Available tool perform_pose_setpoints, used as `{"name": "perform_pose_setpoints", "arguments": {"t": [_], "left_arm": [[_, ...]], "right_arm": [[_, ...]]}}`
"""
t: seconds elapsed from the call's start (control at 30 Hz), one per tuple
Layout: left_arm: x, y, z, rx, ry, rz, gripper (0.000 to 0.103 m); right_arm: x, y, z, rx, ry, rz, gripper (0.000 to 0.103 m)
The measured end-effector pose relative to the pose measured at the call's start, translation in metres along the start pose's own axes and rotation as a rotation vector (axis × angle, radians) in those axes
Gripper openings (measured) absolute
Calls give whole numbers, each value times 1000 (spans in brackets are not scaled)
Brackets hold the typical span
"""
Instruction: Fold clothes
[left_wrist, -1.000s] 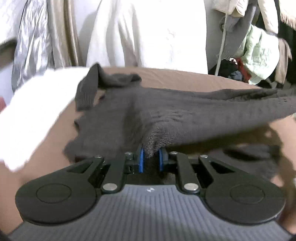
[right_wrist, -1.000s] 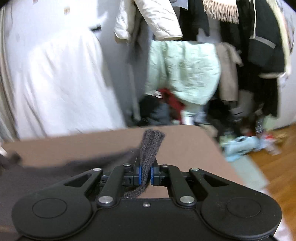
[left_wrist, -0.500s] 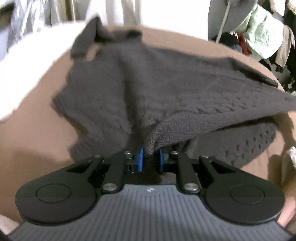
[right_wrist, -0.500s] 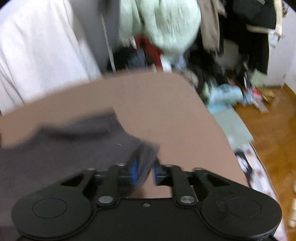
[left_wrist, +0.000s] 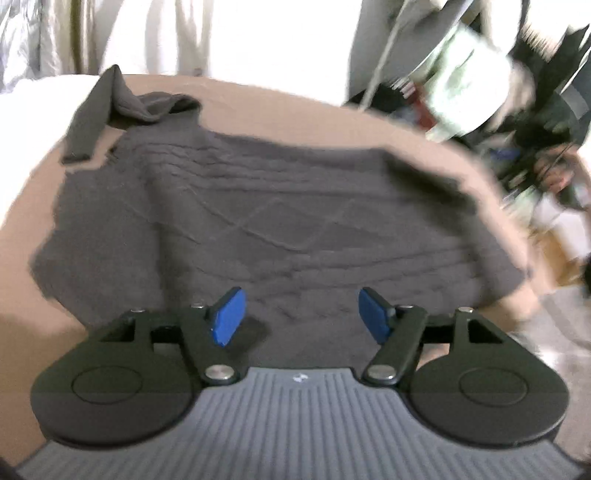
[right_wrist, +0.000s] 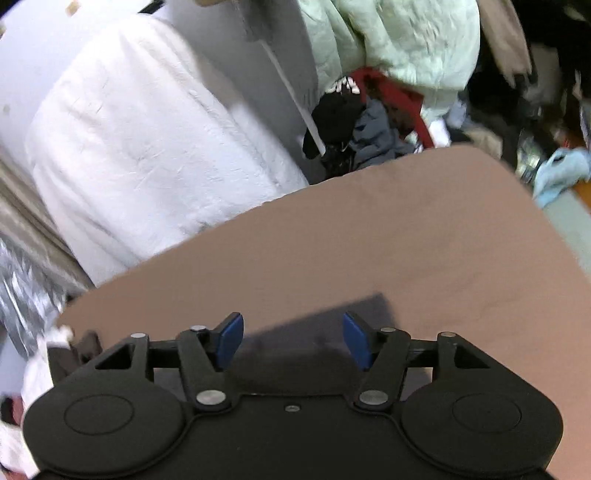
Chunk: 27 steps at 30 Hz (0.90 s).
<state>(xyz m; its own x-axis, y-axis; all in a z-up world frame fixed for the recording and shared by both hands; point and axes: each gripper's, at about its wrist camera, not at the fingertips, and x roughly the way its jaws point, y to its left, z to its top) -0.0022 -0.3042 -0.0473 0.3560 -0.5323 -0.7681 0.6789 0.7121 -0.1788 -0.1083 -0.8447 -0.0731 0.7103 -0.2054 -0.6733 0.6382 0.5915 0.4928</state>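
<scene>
A dark grey knitted sweater (left_wrist: 288, 221) lies spread flat on the brown table (left_wrist: 258, 107); one sleeve (left_wrist: 88, 122) sticks out at the far left. My left gripper (left_wrist: 301, 317) is open and empty, just above the sweater's near edge. My right gripper (right_wrist: 291, 338) is open and empty over a corner of the sweater (right_wrist: 325, 332) on the table (right_wrist: 406, 240).
White bedding (right_wrist: 147, 140) stands behind the table. A pile of clothes (right_wrist: 369, 110) and hanging garments (right_wrist: 406, 40) fill the far right. A white cloth (left_wrist: 33, 86) lies at the table's far left. The table's right edge (right_wrist: 561, 236) drops to the floor.
Both grippers have opened and let go of the sweater, which now lies flat on the table. Both have drawn back a little from it.
</scene>
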Motion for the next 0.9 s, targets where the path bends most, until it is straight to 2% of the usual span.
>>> {"name": "perform_pose_setpoints", "arguments": {"t": [0.03,0.1,0.17,0.23,0.3,0.4,0.47,0.57,0.73,0.77,0.8,0.87,0.9], "left_arm": [[11,-7,7,30,18,53,68],[28,-25,16,92,11,94,68],[47,-45,33,139,-8,90,68],[73,-70,50,166,-28,78,68],[103,-96,66,174,-70,69,68],[150,-132,89,206,-84,58,65],[171,-156,106,235,-94,65,65],[187,-192,132,280,-160,37,68],[219,-230,163,322,-198,49,71],[229,-233,165,325,-201,48,71],[238,-236,167,329,-204,46,71],[259,-243,166,370,-182,35,71],[268,-246,162,399,-152,38,71]], "right_arm": [[14,-9,-3,42,5,42,63],[32,-23,-18,98,5,87,62],[39,-36,-34,83,17,34,62],[50,-42,-28,36,54,-58,63],[55,-46,-19,-15,80,-89,63],[57,-59,-8,77,64,-63,67],[73,-69,-11,136,115,-54,68],[97,-84,-15,221,193,-43,68],[109,-82,-17,204,202,-11,70],[109,-78,-17,169,198,5,65],[110,-73,-18,133,194,20,44],[111,-65,-21,84,168,32,10],[111,-63,-21,73,147,38,10]]}}
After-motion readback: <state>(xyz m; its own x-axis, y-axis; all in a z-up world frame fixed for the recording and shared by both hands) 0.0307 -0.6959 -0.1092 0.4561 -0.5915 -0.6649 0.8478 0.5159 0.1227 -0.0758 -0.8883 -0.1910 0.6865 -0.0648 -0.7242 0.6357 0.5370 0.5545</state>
